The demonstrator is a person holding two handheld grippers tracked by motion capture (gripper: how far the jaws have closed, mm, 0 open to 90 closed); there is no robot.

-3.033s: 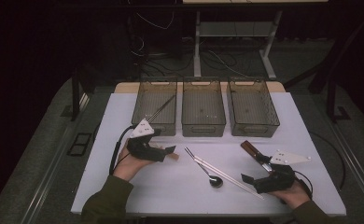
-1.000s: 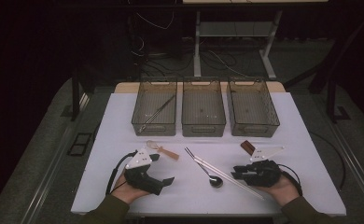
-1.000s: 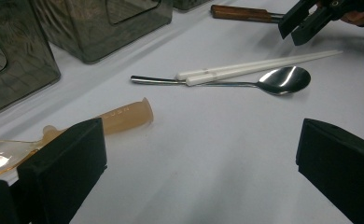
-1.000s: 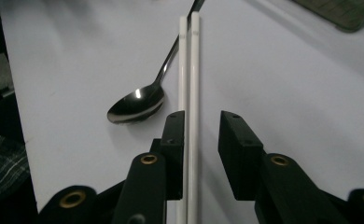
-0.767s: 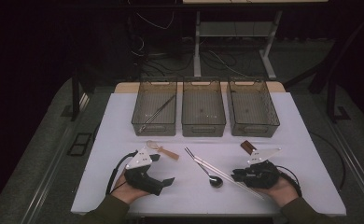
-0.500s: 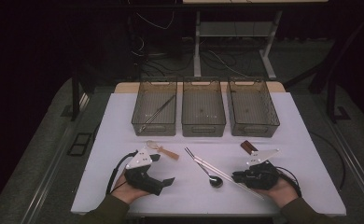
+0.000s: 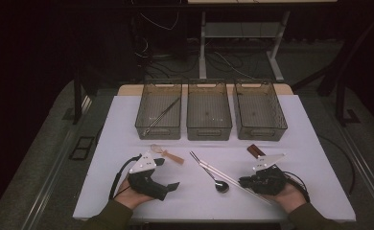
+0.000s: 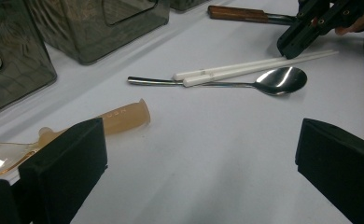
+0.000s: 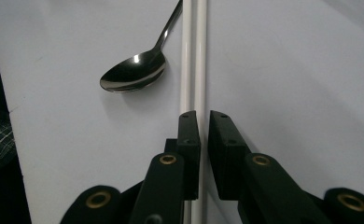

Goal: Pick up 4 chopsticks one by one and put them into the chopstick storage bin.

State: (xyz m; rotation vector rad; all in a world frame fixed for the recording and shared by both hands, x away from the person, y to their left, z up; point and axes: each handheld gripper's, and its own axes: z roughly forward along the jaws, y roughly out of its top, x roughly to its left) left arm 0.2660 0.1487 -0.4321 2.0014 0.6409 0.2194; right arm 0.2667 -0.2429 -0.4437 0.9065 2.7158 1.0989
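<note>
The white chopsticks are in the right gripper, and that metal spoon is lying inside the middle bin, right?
Not quite. The right gripper is shut on the white chopsticks, but the metal spoon lies on the white table, beside the chopsticks, not in the middle bin. The high view shows it in front of the bins.

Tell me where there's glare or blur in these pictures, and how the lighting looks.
High view: dark surround, evenly lit white table. Left gripper view: bright glare on the metal spoon bowl, near black jaws soft. Right gripper view: highlight on the spoon bowl, white chopsticks sharp, jaw base blurred.
</note>
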